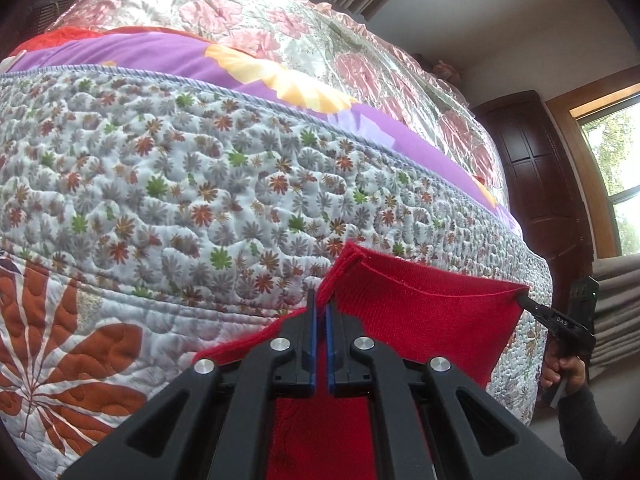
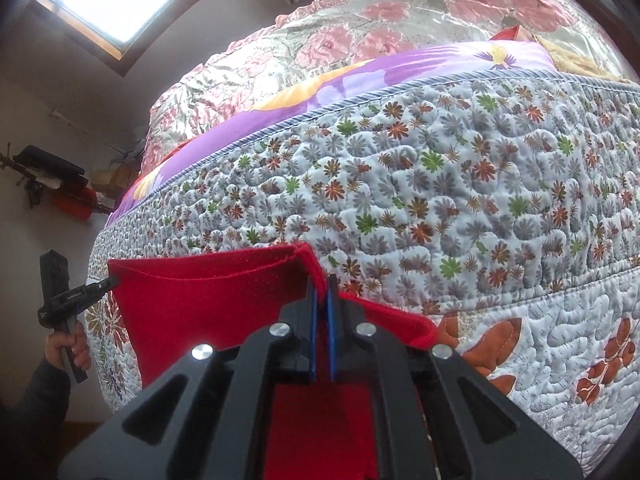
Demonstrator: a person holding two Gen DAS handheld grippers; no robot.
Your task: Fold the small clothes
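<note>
1. Red knit garment (image 1: 420,312) hangs stretched between the two tools, in front of the edge of a bed covered by a floral quilt (image 1: 200,184).
2. Left hand-held gripper (image 1: 321,312): blue-padded fingers nearly closed, pinching one top corner of the garment; cloth drapes down under the tool body.
3. Right hand-held gripper (image 2: 322,296): same state, narrow gap, clamped on the opposite top corner (the hem folds over at the pinch).
4. Cross-views: the right tool (image 1: 560,320) shows at the garment's far corner in the left wrist view, a hand (image 1: 564,372) on its handle; the left tool (image 2: 76,296) shows likewise in the right wrist view, held by a hand (image 2: 68,344).
5. Writing: white lettering on the right tool's arm reads roughly "DAS"; lettering on the left tool is too small to read.
6. Containers: cardboard boxes (image 2: 116,178) beside the bed, contents not visible.
7. Purple sheet (image 1: 160,52) and pink floral bedspread (image 1: 280,12) lie above the quilt.
</note>
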